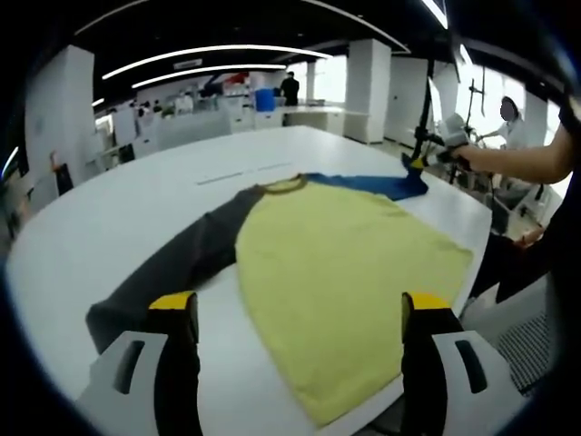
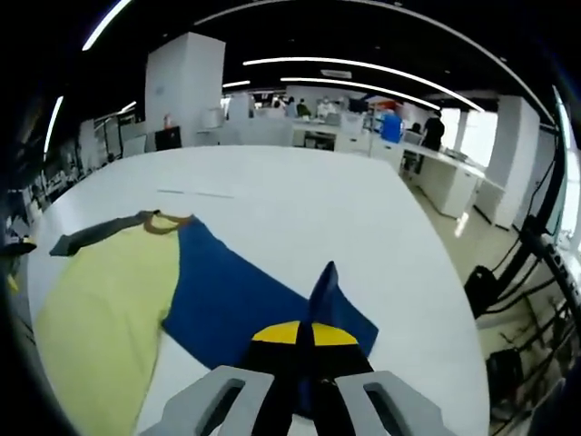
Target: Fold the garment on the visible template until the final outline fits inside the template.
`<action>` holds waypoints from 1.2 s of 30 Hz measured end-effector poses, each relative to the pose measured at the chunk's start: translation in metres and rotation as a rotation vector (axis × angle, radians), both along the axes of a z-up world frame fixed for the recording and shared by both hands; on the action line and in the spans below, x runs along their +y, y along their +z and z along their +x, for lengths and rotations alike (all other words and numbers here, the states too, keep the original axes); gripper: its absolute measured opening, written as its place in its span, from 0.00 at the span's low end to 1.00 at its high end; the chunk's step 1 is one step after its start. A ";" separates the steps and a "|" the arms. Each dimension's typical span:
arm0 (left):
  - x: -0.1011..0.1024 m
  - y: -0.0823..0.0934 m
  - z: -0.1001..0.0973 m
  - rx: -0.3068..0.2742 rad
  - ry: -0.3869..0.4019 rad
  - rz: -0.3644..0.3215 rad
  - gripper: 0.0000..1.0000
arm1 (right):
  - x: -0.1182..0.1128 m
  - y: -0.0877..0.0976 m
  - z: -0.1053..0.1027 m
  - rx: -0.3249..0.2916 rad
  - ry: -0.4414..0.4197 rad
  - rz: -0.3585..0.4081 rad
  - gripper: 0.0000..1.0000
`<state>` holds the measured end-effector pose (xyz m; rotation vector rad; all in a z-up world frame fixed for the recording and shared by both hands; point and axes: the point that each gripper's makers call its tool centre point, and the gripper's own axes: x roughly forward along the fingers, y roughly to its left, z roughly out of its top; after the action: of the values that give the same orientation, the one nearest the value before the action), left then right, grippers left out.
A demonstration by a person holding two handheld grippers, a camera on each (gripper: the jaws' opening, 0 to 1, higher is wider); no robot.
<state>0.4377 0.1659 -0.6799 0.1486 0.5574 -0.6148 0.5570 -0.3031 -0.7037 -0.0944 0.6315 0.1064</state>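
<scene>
The yellow shirt (image 1: 345,272) lies flat on the white table (image 1: 109,218); the right gripper (image 2: 304,350) pinches its blue sleeve (image 2: 245,295), probably to fold inward next; the left gripper (image 1: 300,318) waits wide.

In the left gripper view the left gripper (image 1: 301,313) is hovering with its two yellow-tipped black jaws standing wide apart and gripping nothing. In the right gripper view the right gripper (image 2: 304,338) is pressing its yellow-tipped jaws together on a raised peak of the blue sleeve (image 2: 245,295). Seen from the left gripper view, the right gripper is showing at the upper right, and the person's bare forearm (image 1: 513,162) is reaching in behind it from the right edge
</scene>
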 end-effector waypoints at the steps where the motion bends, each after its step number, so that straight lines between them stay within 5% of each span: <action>1: 0.000 0.000 0.000 0.000 -0.002 0.002 0.89 | 0.003 0.001 0.001 -0.001 0.005 0.002 0.00; 36: -0.006 -0.003 0.000 -0.009 -0.020 -0.006 0.90 | 0.105 0.003 0.024 0.022 0.087 0.099 0.00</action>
<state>0.4376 0.1604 -0.6829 0.1516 0.5463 -0.6348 0.5814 -0.1981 -0.7011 -0.0250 0.6431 0.2228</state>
